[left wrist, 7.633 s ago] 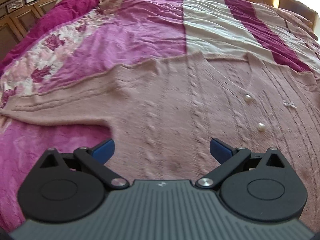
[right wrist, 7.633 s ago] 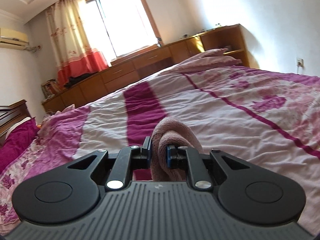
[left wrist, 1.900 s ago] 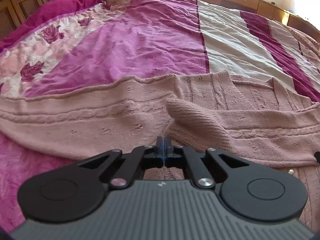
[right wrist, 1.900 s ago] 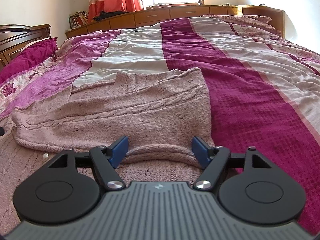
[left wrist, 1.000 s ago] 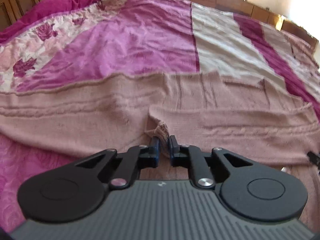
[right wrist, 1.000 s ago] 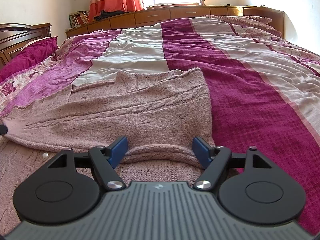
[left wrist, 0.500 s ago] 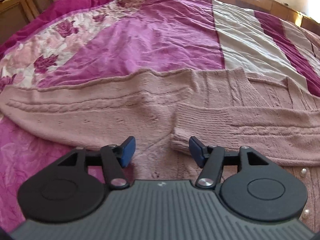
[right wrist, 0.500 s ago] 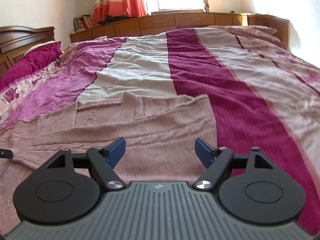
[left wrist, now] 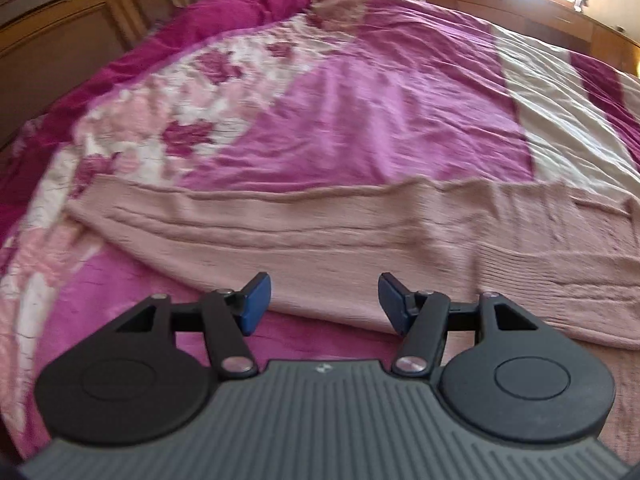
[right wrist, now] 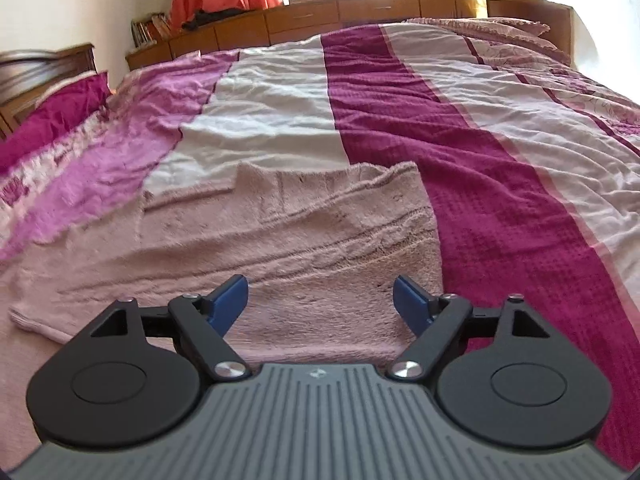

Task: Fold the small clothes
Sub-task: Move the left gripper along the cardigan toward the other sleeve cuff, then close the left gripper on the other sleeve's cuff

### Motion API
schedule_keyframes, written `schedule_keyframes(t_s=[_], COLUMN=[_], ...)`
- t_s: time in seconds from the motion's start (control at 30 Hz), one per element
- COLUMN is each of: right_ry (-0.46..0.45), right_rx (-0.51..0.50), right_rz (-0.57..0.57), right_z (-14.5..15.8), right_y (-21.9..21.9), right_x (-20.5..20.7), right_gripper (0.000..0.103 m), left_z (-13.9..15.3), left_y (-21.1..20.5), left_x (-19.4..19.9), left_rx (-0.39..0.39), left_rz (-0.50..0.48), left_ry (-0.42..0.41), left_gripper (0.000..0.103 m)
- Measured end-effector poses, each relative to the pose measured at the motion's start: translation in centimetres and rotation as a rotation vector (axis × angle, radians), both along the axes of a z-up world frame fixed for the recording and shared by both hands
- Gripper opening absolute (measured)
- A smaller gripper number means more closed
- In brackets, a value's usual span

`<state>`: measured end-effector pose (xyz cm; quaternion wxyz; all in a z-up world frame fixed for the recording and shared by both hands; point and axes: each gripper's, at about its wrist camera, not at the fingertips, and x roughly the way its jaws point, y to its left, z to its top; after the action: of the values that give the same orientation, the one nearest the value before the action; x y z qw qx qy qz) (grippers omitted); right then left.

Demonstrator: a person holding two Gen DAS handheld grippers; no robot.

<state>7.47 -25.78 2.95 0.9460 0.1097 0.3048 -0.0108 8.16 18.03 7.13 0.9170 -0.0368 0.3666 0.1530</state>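
Left wrist view shows the left gripper (left wrist: 324, 300) open and empty above the pink cardigan (left wrist: 320, 248) on the bed (left wrist: 360, 120), right gripper (right wrist: 320, 304) likewise, its jaws having just widened with nothing between them; the left sleeve fold likely comes next.

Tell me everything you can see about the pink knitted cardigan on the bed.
The cardigan is dusty-pink knit with raised cable ribs, soft and slightly fuzzy. It lies flat on the striped bedspread, a sleeve folded across its body in the left wrist view, its ribbed cuff at the right there. Its right edge is straight. Neither open gripper holds it. No buttons show.
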Motion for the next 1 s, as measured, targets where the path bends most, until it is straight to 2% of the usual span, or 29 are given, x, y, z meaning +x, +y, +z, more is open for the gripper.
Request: schedule_keyframes(t_s=[0.17,0.37,0.63,0.8,1.0], right_ry=[-0.022,-0.01,0.047,0.096,0.109], right_rx=[0.038,0.069,0.01,-0.012,-0.029], right_rz=[0.029,0.055,0.061,0.055,0.026], right_z=[2.1,2.8,1.0,-0.7,-2.1], right_y=[1.2,2.9,4.3,5.0,5.6], right_x=[-2.8,-5.9,-7.6,-7.4,-7.1], right_gripper=[0.085,0.085,0.085,0.085,0.087], left_z=[0.0,-1.8,-4.2,-5.0,-6.1], left_y=[3.7,8.4,12.0,13.6,15.4], left_x=[-0.7,-0.6,0.1,0.9,1.8], left_rx=[-0.036,-0.18,-0.319,-0.374,-0.436], left_rz=[0.074,0.171,0.245,0.265,0.281], left_ry=[-0.007,-0.013,-0.054,-0.102,-0.158], left_gripper=[0.061,0.061,0.061,0.061,0.062])
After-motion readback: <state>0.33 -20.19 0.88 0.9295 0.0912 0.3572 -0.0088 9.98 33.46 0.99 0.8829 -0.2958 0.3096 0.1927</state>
